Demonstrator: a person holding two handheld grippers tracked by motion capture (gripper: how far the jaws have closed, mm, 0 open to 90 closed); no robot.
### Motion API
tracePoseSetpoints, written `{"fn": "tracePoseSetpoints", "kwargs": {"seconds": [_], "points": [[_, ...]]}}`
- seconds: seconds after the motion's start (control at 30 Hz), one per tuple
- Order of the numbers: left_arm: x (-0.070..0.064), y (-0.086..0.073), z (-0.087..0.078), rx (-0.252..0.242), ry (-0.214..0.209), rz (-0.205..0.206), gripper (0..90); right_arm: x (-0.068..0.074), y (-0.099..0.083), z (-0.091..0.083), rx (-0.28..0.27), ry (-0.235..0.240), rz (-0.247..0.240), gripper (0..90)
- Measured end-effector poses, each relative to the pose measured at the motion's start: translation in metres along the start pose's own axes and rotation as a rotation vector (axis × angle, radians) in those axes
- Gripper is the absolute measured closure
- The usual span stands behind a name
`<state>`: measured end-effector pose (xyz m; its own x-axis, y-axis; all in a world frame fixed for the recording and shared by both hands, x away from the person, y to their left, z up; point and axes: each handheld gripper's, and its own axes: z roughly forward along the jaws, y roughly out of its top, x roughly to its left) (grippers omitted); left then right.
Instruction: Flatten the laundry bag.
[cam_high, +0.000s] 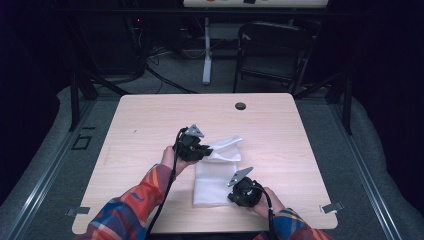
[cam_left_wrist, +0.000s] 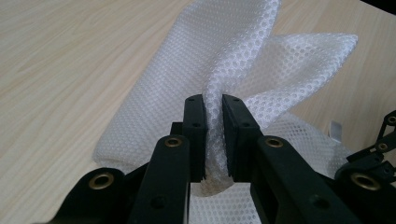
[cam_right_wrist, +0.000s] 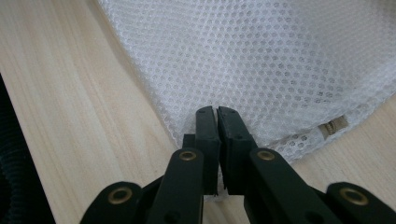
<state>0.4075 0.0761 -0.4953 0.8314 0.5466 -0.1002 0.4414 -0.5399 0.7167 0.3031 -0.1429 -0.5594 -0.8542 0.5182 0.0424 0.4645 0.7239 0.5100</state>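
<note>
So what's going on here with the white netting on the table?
A person at a wooden table is handling a white mesh bag with a claw in each hand. The left claw is clamped on a bunched fold of the mesh and has it lifted off the table, so that part stands up in a peak. The right claw is pinched shut on the bag's near edge, which lies flat on the wood. It looks like folding or opening, but I can't tell which.

Plaid sleeves lower frame, orange, blue and red checks. Left gripper (cam_high: 196, 146) and right gripper (cam_high: 245, 192): black housings, grey three-cornered plates on top, black cables trailing, brass rivets on flat black jaws.
</note>
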Motion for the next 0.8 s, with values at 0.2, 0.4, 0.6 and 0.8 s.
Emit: {"fn": "tracePoseSetpoints", "kwargs": {"seconds": [0.2, 0.4, 0.6, 0.8], "points": [[0.006, 0.007, 0.001, -0.025, 0.011, -0.007, 81.6, 0.0, 0.0, 0.0, 0.0, 0.001, 0.0, 87.3], [0.014, 0.014, 0.002, -0.023, 0.007, -0.003, 82.2, 0.0, 0.0, 0.0, 0.001, 0.0, 0.0, 87.3], [0.025, 0.025, 0.006, -0.023, 0.011, 0.002, 82.4, 0.0, 0.0, 0.001, -0.006, -0.004, -0.005, 87.3], [0.038, 0.039, 0.012, -0.026, 0.051, -0.007, 82.6, 0.0, 0.0, 0.0, -0.007, -0.001, -0.002, 87.3]]}}
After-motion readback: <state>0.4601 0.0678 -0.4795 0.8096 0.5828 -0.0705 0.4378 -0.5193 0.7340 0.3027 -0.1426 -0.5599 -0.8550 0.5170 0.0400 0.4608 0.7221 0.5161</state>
